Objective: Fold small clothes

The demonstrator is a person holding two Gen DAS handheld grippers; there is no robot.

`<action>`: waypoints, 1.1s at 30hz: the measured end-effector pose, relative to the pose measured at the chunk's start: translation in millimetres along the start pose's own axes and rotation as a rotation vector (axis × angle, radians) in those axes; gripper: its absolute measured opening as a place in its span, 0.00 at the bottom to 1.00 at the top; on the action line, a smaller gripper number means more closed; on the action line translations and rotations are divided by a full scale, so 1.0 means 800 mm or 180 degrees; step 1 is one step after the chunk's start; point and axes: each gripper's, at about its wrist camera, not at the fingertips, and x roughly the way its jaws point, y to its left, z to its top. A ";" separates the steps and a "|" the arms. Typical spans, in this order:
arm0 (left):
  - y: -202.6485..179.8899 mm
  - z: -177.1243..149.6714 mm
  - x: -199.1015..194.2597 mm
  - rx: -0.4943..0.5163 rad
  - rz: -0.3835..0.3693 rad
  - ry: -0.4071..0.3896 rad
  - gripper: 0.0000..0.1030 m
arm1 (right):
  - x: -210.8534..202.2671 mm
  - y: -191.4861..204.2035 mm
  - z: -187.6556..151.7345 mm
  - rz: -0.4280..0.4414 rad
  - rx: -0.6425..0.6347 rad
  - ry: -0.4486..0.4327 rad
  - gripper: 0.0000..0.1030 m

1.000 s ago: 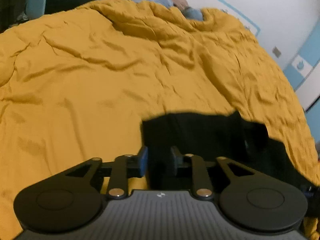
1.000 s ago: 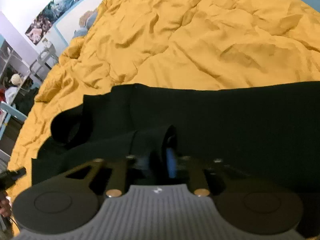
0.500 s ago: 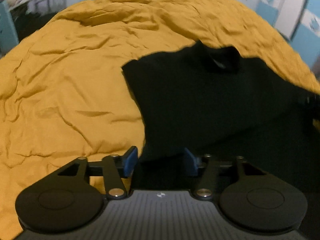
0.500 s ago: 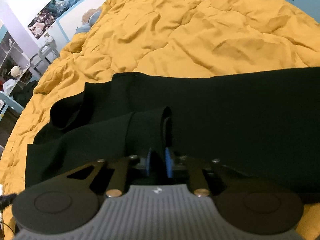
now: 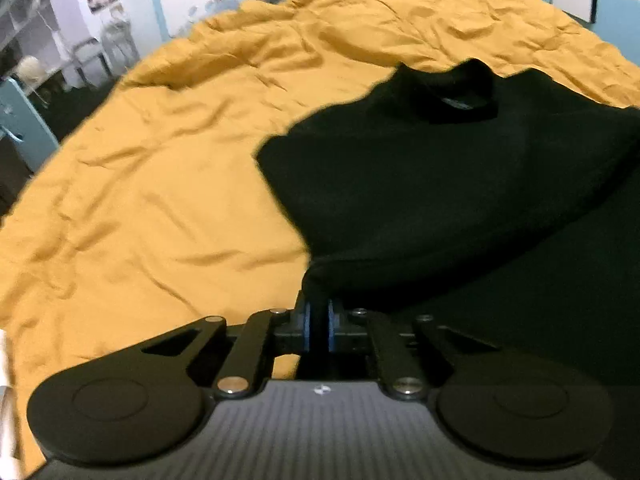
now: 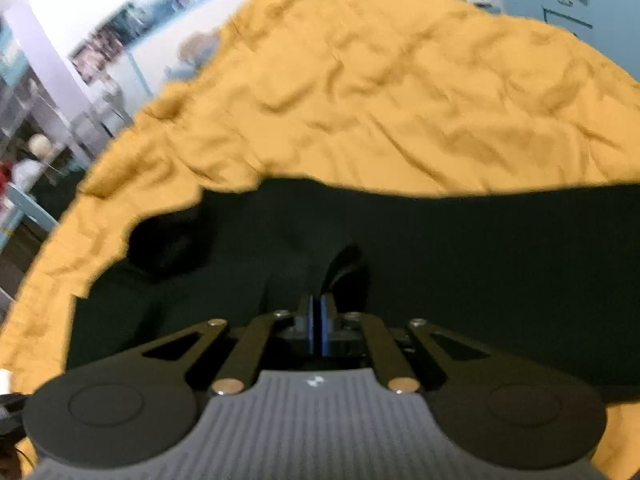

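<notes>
A black top (image 5: 420,176) with a round collar (image 5: 460,96) lies on a mustard-yellow duvet (image 5: 160,200). In the left wrist view my left gripper (image 5: 318,320) is shut on the near left edge of the black top. In the right wrist view the black top (image 6: 460,248) spreads across the middle, its collar (image 6: 168,244) at the left. My right gripper (image 6: 319,322) is shut on a raised fold of the black top.
The duvet (image 6: 380,100) covers the whole bed and is wrinkled. Shelves and a chair (image 5: 92,52) stand beyond the bed's far left edge. A blue cabinet (image 6: 568,4) and posters on a white wall stand behind the bed.
My left gripper closed from open onto the top's edge and swung so the collar faces it. My right gripper closed fully on the fold and lifted it a little.
</notes>
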 end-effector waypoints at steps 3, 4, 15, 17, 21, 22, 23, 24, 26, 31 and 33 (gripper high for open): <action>0.022 0.000 0.007 -0.0180 -0.0011 0.0124 0.03 | 0.002 -0.007 -0.005 -0.0091 -0.0047 0.0081 0.00; 0.025 -0.002 0.013 -0.0186 0.0068 0.0182 0.03 | 0.013 -0.015 -0.010 -0.0164 -0.0020 0.0170 0.00; 0.024 -0.002 0.002 -0.0270 0.0023 0.0333 0.18 | -0.012 -0.065 -0.021 -0.0282 0.0294 0.0204 0.12; 0.024 0.002 -0.020 -0.0300 -0.0054 0.0213 0.28 | -0.051 -0.080 -0.013 -0.0210 0.0332 0.0083 0.23; 0.019 0.017 -0.061 -0.0519 -0.0190 -0.0089 0.39 | -0.140 -0.126 0.000 -0.0229 0.0505 -0.0220 0.38; 0.015 0.022 -0.067 -0.0585 -0.0188 -0.0135 0.39 | -0.162 -0.142 0.002 -0.0267 0.0565 -0.0309 0.42; 0.010 0.028 -0.070 -0.0634 -0.0182 -0.0157 0.39 | -0.186 -0.160 0.005 -0.0322 0.0633 -0.0406 0.47; 0.004 0.033 -0.073 -0.0680 -0.0176 -0.0183 0.39 | -0.209 -0.178 0.006 -0.0397 0.0705 -0.0500 0.49; -0.008 0.043 -0.072 -0.0716 -0.0176 -0.0221 0.40 | -0.250 -0.218 0.005 -0.0566 0.0852 -0.0635 0.54; -0.045 0.053 -0.055 -0.0781 -0.0014 -0.0085 0.41 | -0.318 -0.322 -0.013 -0.0999 0.1288 -0.0714 0.62; -0.058 0.054 -0.048 -0.0822 -0.0023 -0.0054 0.41 | -0.330 -0.351 -0.023 -0.1081 0.1431 -0.0734 0.64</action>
